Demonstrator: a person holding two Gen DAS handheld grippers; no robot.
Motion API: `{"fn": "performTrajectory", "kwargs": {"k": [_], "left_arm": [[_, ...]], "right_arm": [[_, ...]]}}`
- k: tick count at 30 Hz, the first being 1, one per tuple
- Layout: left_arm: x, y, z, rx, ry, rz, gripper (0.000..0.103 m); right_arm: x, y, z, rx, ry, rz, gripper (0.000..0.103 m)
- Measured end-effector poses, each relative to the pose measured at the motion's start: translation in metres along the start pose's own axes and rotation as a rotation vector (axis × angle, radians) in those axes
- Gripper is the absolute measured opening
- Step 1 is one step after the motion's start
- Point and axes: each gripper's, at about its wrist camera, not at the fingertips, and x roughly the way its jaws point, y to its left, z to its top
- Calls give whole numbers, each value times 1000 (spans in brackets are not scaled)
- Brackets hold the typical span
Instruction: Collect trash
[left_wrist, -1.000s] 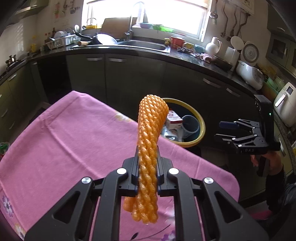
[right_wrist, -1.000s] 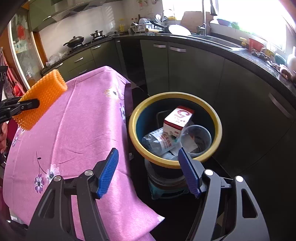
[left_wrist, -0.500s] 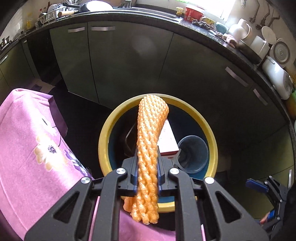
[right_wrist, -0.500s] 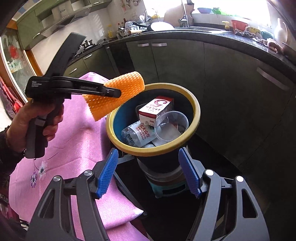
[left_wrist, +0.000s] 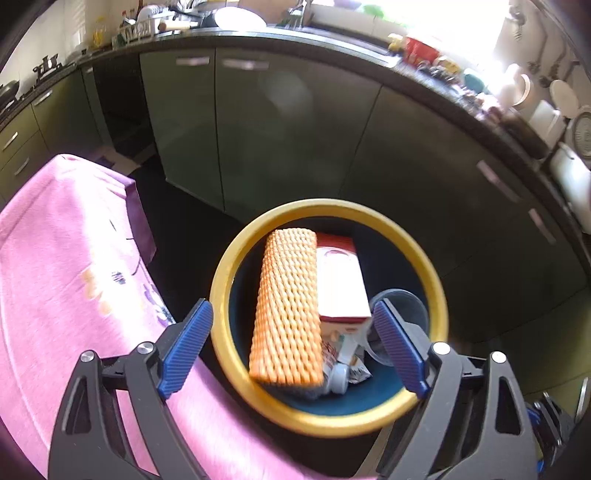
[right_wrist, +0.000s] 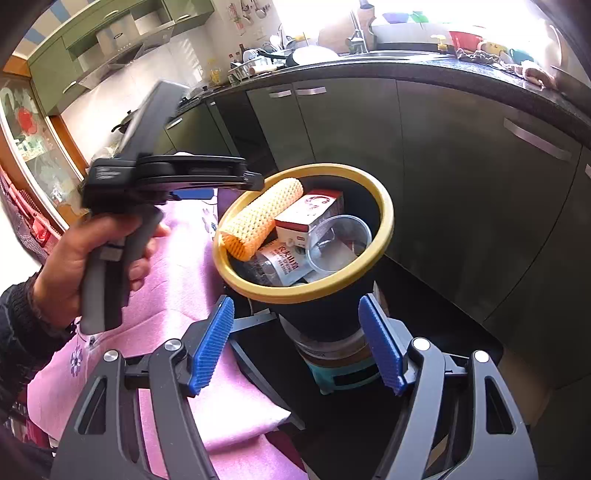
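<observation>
The orange foam net (left_wrist: 288, 310) lies loose inside the yellow-rimmed bin (left_wrist: 221, 295), on top of the other trash and beside a red-and-white carton (left_wrist: 340, 280). My left gripper (left_wrist: 291, 306) hovers over the bin; its jaws are opening wide and the pads do not touch the net. From the right wrist view the net (right_wrist: 262, 218) leans against the bin's left inner rim (right_wrist: 384, 221), with the left gripper (right_wrist: 255, 181) just above it in a person's hand (right_wrist: 81, 251). My right gripper (right_wrist: 295, 306) stands in front of the bin, jaws opening a little, nothing between them.
The bin also holds a clear plastic cup (right_wrist: 340, 240) and a crushed bottle (right_wrist: 280, 262), and stands on a small teal stool (right_wrist: 343, 373). A table with a pink cloth (right_wrist: 177, 277) borders it on the left. Dark green cabinets (left_wrist: 295, 129) curve behind.
The left gripper carried the foam net from over the table to above the bin, then opened and let it go; the net now lies in the bin. The right gripper shifted slightly.
</observation>
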Motion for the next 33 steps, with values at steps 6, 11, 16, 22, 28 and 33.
{"fn": "performTrajectory", "kwargs": {"k": [6,11,16,22,28,33], "left_arm": [[-90,17,-50,68,-151,12,96],[-173,39,-105,70,-301,91,96],[-241,70,-161,-5,-406,238,97],[-301,97,-219,-109,-439,461,97],[-363,113,-272,-226,-518,575,97],[-390,120,-300,-310,-538,619,96]], "right_arm": [[-6,26,-5,-44,-3,14,75],[-17,58,-14,-117,-22,12,85],[-32,90,-18,-188,-64,17,96],[-53,123,-23,-264,-110,10,98],[-87,145,-30,-293,-178,8,98],[-113,150,-37,-317,-220,-52,98]]}}
